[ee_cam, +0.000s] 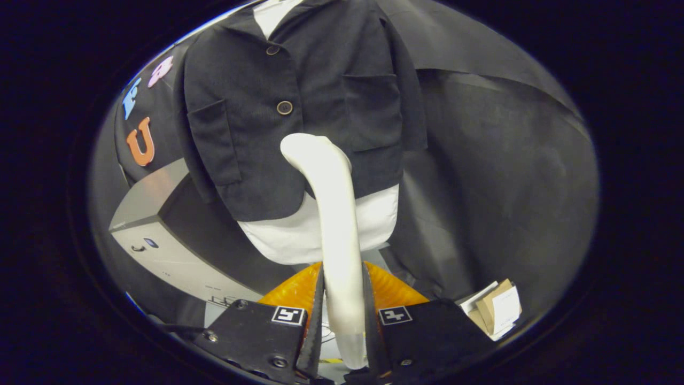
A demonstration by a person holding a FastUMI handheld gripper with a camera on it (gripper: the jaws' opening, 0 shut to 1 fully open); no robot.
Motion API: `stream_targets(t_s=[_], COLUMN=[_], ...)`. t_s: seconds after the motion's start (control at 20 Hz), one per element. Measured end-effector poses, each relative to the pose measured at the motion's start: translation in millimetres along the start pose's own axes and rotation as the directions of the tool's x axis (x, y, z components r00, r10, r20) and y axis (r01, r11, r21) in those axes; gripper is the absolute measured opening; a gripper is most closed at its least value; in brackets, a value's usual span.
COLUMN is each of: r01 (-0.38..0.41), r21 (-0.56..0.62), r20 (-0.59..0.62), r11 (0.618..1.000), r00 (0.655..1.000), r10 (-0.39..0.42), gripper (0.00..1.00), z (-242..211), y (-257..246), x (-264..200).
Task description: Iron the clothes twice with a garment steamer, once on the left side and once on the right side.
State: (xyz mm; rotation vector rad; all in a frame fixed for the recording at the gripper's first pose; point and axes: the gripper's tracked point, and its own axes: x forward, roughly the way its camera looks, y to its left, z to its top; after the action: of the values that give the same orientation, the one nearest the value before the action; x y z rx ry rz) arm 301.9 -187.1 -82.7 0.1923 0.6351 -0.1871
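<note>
We see a dark jacket (pixel 299 107) hanging at twelve o'clock on a white form (pixel 320 235), facing us for steaming. Our tool (pixel 344 315) clamps the pale garment steamer (pixel 334 214), its head touching the jacket's lower front.

My garment steamer (pixel 336 224) is a smooth white wand, standing upright and rising from between my fingers, its curved head bent over against the jacket (pixel 299 107) front. The jacket is dark and buttoned, with two patch pockets, hanging on a white mannequin torso beyond the fingers. The steamer head sits just below the lower button, between the pockets.
</note>
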Motion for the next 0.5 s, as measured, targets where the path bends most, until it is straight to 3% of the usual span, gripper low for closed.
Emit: stream_targets(t_s=[0.5], r01=[-0.036], r21=[0.046], r20=[0.017], r11=[0.998], r00=[0.999], r10=[0.036], gripper=[0.37], z=[-25.8], y=[3.7], x=[-21.1])
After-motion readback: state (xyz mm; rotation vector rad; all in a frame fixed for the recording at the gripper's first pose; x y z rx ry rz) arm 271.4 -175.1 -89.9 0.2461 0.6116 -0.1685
